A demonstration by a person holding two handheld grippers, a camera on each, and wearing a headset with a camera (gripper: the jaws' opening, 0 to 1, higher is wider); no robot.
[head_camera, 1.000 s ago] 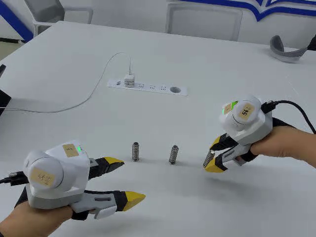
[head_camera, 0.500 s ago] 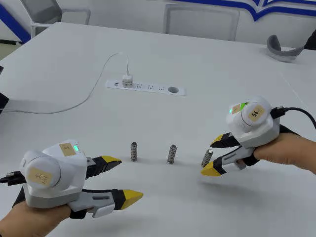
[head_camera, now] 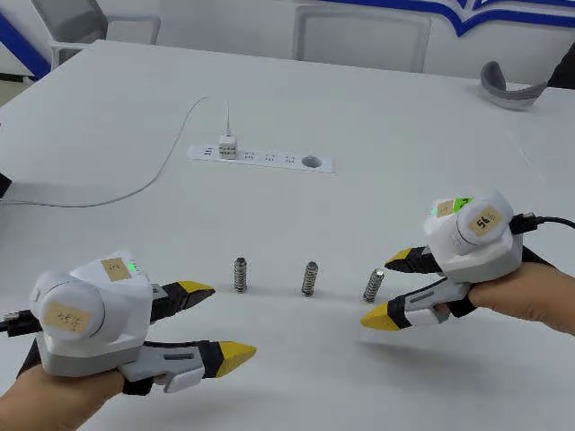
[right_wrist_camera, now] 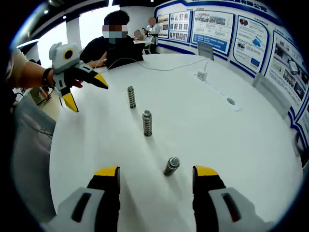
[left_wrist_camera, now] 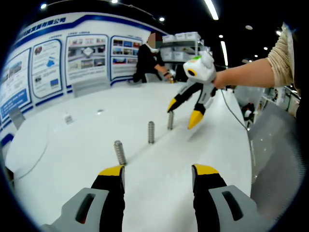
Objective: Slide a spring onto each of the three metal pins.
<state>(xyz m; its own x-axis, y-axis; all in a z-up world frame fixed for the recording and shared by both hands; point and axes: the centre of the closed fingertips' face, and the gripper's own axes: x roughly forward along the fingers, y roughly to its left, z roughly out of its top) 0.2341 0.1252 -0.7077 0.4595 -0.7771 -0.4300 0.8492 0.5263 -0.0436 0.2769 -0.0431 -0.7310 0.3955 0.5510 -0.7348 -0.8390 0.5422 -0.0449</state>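
Stands over a white desk [head_camera: 359,135]. Holds the left gripper [head_camera: 229,321] wide open and empty, near the leftmost pin [head_camera: 240,275]. Keeps the right gripper [head_camera: 379,292] open too, with the rightmost pin [head_camera: 373,285] just ahead between its jaws, spring-clad and leaning. Leaves the middle pin [head_camera: 310,278] upright, also sprung.

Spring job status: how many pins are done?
Done, apparently: left spring, middle spring and right spring each stand seated; a pin head tops the right one. In hand: nothing. The right gripper is open, its jaw tips either side of the right spring; the left gripper is open, apart. Left: perhaps checking the right spring, which looks tilted.
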